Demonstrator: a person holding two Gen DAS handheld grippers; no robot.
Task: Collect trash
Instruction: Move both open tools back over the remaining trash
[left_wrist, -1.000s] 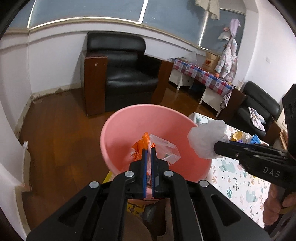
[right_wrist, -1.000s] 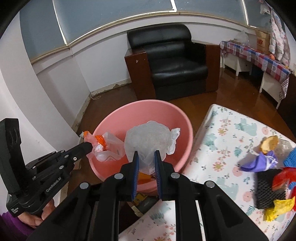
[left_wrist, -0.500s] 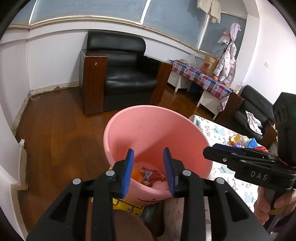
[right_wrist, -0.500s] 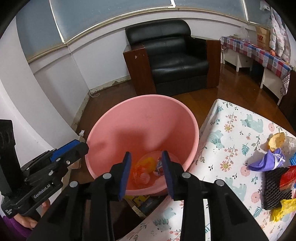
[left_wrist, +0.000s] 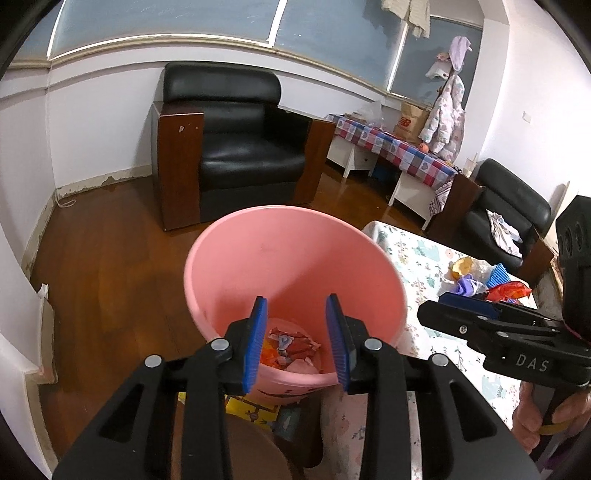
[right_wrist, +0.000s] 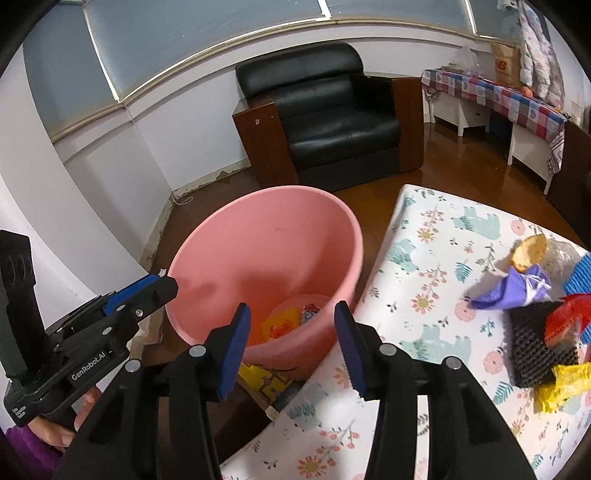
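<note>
Both tongs over the pink bin, nothing pinched.

Your left tongs (left_wrist: 295, 339) are spread w/ nothing btwn the pads; your right tongs (right_wrist: 291, 347) have just been opening, also spread & bare. Pink bin (right_wrist: 221, 266) sits on the floor just beside the table (right_wrist: 424, 266) edge, wrappers (left_wrist: 288, 347) at its bottom. Remaining trash pile (right_wrist: 535, 325) lies on the table at 3 o'clock of the right tongs, well apart from the bin.
</note>
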